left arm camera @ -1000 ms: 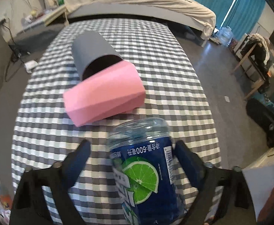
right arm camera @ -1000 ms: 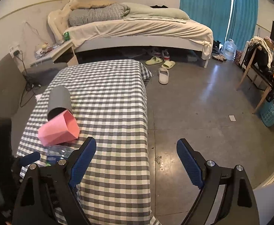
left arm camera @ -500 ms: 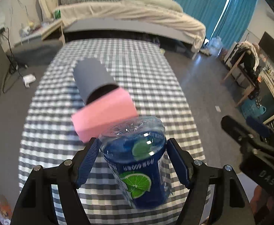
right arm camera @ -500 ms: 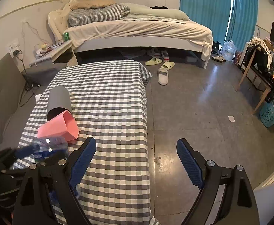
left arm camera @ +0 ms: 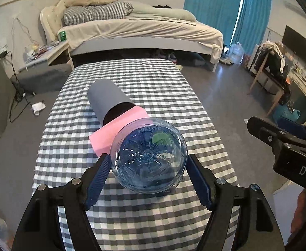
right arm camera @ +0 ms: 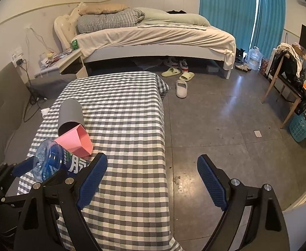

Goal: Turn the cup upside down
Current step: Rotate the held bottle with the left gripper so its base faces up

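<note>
My left gripper (left arm camera: 147, 161) is shut on a clear blue plastic bottle (left arm camera: 148, 154) with a lime label. It holds the bottle above the near end of the checked table (left arm camera: 153, 83), round base facing the camera. In the right wrist view the bottle (right arm camera: 48, 161) lies tilted at the far left. Behind it a pink cup (left arm camera: 111, 133) rests on its side, its base at the mouth of a grey cup (left arm camera: 106, 98) that also lies on its side. My right gripper (right arm camera: 153, 163) is open and empty, off the table's right edge over the floor.
A bed (right arm camera: 153, 37) stands beyond the table, with slippers (right arm camera: 181, 87) on the floor before it. A nightstand (right arm camera: 63, 62) is at back left, a chair (right arm camera: 286, 79) and a blue basket (right arm camera: 301, 127) at right. The right gripper's body (left arm camera: 282, 142) shows in the left wrist view.
My left gripper shut on the bottle, lifted it and turned it until its base faces the camera. The cups and my right gripper have stayed put.
</note>
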Demonstrator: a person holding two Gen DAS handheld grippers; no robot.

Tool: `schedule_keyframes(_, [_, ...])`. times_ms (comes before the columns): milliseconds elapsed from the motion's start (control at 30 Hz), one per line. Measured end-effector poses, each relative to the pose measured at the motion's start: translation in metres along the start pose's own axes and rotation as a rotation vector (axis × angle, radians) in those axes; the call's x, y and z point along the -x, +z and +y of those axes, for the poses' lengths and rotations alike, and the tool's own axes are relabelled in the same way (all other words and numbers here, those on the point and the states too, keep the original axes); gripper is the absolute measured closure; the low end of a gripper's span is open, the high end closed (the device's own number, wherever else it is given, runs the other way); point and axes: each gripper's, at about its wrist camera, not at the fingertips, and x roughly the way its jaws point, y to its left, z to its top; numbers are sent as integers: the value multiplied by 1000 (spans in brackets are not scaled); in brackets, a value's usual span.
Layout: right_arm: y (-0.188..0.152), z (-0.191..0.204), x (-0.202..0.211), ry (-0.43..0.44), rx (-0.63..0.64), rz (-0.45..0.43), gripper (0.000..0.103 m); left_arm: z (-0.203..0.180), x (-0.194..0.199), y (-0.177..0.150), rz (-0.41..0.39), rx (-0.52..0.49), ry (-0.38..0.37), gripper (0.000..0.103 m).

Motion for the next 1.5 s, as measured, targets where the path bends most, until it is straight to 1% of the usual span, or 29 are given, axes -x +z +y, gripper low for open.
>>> schedule_keyframes(100, [0,1,-1,-10,-4,4,15,-9,-5,3,0,-23,-3,27])
schedule_keyframes(200, [1,0,0,-9,-17,1,15,-7,-13,4,23,24,-56,27])
schedule_keyframes(267, [1,0,0,-11,-12,-5,15,-7,-15,4,15,22,-73,26])
schedule_keyframes(300, [1,1,-2,-16,-4,-4,15,-8,-16,3,8,3,-86,25])
schedule_keyframes(400, [0,-1,-9,-21,0,13,15,-10,-19,-4,-22,-42,-84,14])
schedule_keyframes(433, [0,-3,-10,-18,-3,14,15,-9,-19,-6,-32,-42,-85,13])
schedule_keyframes(500, [0,-6,-11,-17,-11,14,15,-10,-25,-11,-25,-43,-96,13])
schedule_keyframes(567, [2,-8,-9,-8,-21,11,15,-11,-34,-15,-1,-54,-89,13])
schedule_keyframes(667, [2,-8,-10,-4,-16,11,15,-11,-46,-20,14,-67,-70,13])
schedule_keyframes(767, [1,-10,-14,-6,-23,27,15,-10,-54,-23,27,-51,-85,13])
schedule_keyframes(833, [1,-12,-15,2,-36,31,15,-12,-57,-25,22,-62,-90,13])
schedule_keyframes(900, [2,-12,-16,0,-34,29,15,-15,-59,-27,14,-81,-101,14])
schedule_keyframes(933, [1,-12,-17,-1,-33,31,15,-17,-61,-28,15,-89,-93,15])
schedule_keyframes(967, [1,-12,-18,0,-33,35,15,-18,-63,-29,18,-91,-90,18])
schedule_keyframes(1000, [1,-12,-18,1,-34,37,15,-19,-66,-30,25,-91,-87,30])
schedule_keyframes(1033, [1,-13,-19,0,-36,39,15,-19,-68,-31,30,-90,-89,31])
schedule_keyframes(1300, [0,-13,-17,7,-40,37,15,-17,-74,-25,-16,-69,-78,31])
schedule_keyframes(1367, [0,-12,-16,8,-39,35,15,-18,-73,-27,-21,-78,-74,31])
schedule_keyframes(1467, [1,-12,-14,8,-39,31,15,-17,-73,-29,-14,-77,-84,25])
schedule_keyframes(1500, [1,-11,-14,8,-40,30,15,-17,-76,-30,12,-74,-78,17])
